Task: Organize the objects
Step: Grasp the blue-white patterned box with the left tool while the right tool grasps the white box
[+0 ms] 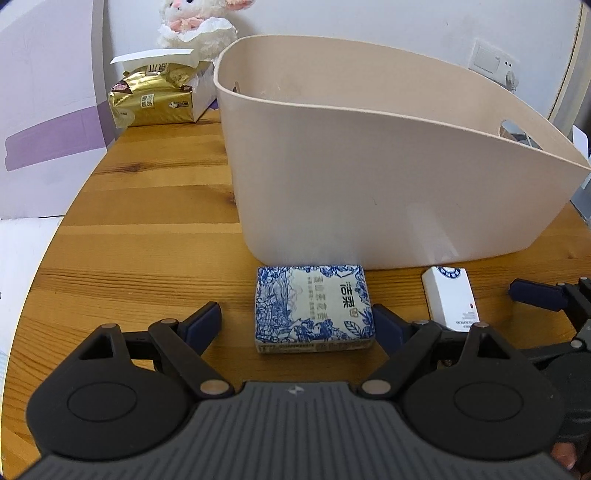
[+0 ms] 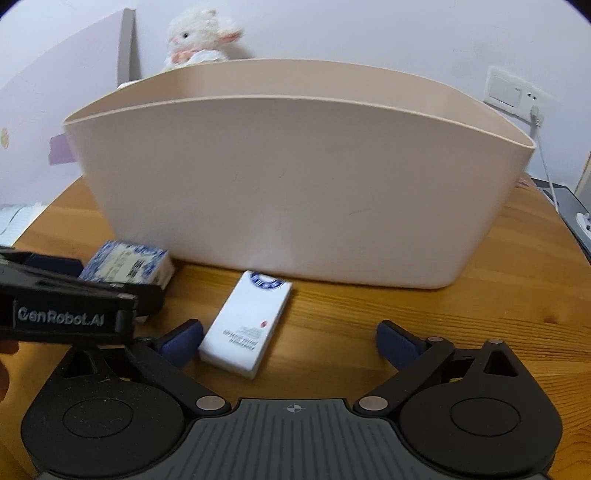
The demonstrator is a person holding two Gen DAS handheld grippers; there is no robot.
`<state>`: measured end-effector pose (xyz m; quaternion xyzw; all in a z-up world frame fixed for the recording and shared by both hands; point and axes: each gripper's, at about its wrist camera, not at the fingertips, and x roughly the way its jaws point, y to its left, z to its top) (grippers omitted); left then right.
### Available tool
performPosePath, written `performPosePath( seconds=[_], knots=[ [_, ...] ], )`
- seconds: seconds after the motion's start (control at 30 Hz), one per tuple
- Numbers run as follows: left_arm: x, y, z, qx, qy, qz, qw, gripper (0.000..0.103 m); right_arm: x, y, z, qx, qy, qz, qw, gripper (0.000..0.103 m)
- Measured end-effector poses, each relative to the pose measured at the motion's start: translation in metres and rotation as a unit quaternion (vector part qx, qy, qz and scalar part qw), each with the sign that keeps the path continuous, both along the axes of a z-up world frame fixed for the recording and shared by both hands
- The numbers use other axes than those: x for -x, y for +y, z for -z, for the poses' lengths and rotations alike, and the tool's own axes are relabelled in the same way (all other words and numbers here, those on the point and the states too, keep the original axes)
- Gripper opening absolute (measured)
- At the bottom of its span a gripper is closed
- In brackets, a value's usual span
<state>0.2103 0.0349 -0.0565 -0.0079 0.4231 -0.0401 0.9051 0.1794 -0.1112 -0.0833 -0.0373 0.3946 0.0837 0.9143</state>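
Two grippers are yours here, and both stand with their fingers spread wide and nothing between the pads. Your left gripper straddles the blue-and-white tissue pack, which lies flat on the wooden table at lower centre of the left wrist view. Its right finger sits just beside the pack's right edge, whether touching or not you cannot tell, while the left finger stands clearly apart from the pack's left side.

Your right gripper has the white box lying at an angle near its left finger, the box's near corner just beside that pad, and its right finger is well clear over bare wood. In the left wrist view that same white box sits to the right of the tissue pack, with one blue fingertip of your right gripper at the right edge of the frame.

Just beyond both items, the beige plastic basket fills the middle of each view; the tissue pack and the white box lie close against its near wall. Further back, in the upper left of the left wrist view, a gold tissue packet rests on the table with a white plush toy behind it against the wall.
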Motion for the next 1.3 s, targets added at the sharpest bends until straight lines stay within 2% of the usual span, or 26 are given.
performPosePath(
  seconds=[0.1, 0.17, 0.23, 0.27, 0.33, 0.37, 0.53, 0.73, 0.93, 1.3],
  knots=[
    [0.002, 0.000, 0.000, -0.009, -0.002, 0.000, 1.0000, 0.080, 0.001, 0.000, -0.002, 0.001, -0.009, -0.012, 1.000, 0.084],
    [0.003, -0.001, -0.001, -0.025, -0.005, 0.000, 0.9997, 0.066, 0.002, 0.000, -0.004, 0.001, -0.014, -0.025, 1.000, 0.072],
    [0.005, 0.000, -0.002, -0.026, -0.006, 0.004, 0.9996, 0.065, 0.006, 0.003, -0.008, 0.002, -0.017, -0.037, 0.999, 0.051],
    [0.007, 0.001, -0.002, -0.027, -0.006, 0.006, 0.9996, 0.065, 0.007, 0.005, -0.009, 0.003, -0.017, -0.041, 0.999, 0.047],
    [0.010, 0.002, -0.003, -0.026, -0.005, 0.007, 0.9996, 0.065, 0.010, 0.008, -0.012, 0.005, -0.015, -0.048, 0.999, 0.030],
    [0.012, 0.002, -0.003, -0.026, -0.004, 0.007, 0.9996, 0.065, 0.012, 0.008, -0.013, 0.007, -0.015, -0.048, 0.999, 0.028],
    [0.024, 0.003, -0.005, -0.028, -0.002, 0.005, 0.9996, 0.065, 0.022, 0.005, -0.017, 0.005, -0.012, -0.052, 0.999, 0.027],
    [0.049, -0.003, -0.018, -0.033, -0.024, 0.007, 0.9992, 0.065, 0.043, -0.010, -0.028, -0.005, -0.018, -0.046, 0.999, 0.027],
    [0.077, -0.012, -0.044, -0.041, -0.063, 0.013, 0.9971, 0.065, 0.075, -0.035, -0.052, -0.016, -0.053, -0.037, 0.998, 0.027],
    [0.102, -0.033, -0.089, -0.057, -0.132, 0.018, 0.9894, 0.065, 0.100, -0.072, -0.108, -0.051, -0.125, -0.020, 0.991, 0.027]
  ],
)
